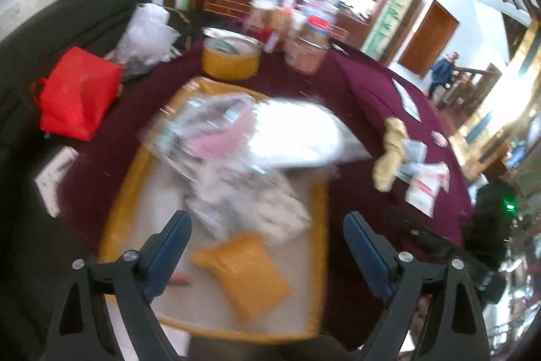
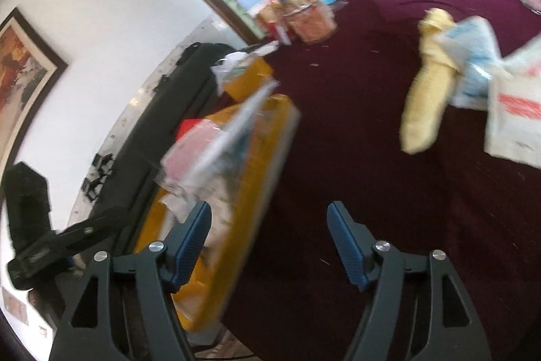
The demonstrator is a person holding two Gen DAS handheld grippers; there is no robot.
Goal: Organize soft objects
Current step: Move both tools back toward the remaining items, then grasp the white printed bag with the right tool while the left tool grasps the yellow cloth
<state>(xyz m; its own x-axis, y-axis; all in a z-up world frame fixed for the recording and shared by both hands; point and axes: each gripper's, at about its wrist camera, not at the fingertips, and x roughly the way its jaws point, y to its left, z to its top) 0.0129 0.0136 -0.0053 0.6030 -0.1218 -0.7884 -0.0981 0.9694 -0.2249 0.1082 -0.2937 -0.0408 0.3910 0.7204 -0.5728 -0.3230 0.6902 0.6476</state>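
Seeing our left gripper [image 1: 265, 234] fingers apart, yellow pouch [image 1: 244, 273] in the tray [image 1: 319, 235] between them, lower frame; right gripper [image 2: 268, 232] fingers apart, yellow cloth [image 2: 427, 93] upper right, well apart.

The right gripper [image 2: 268, 222] hangs over the maroon tablecloth [image 2: 355, 158] with its 2 blue-padded fingers [image 2: 345, 246] spread wide and nothing between them. To its left, a yellow tray [image 2: 270, 137] holds a blurred heap of clear plastic packets [image 2: 216, 154] (contents too smeared to name). Farther right, a pale yellow cloth [image 2: 427, 97] lies on the tablecloth, touching a blue-and-white packet [image 2: 470, 56] and a white bag with red print [image 2: 514, 110]. Jars [image 2: 304, 12] stand at the far edge.
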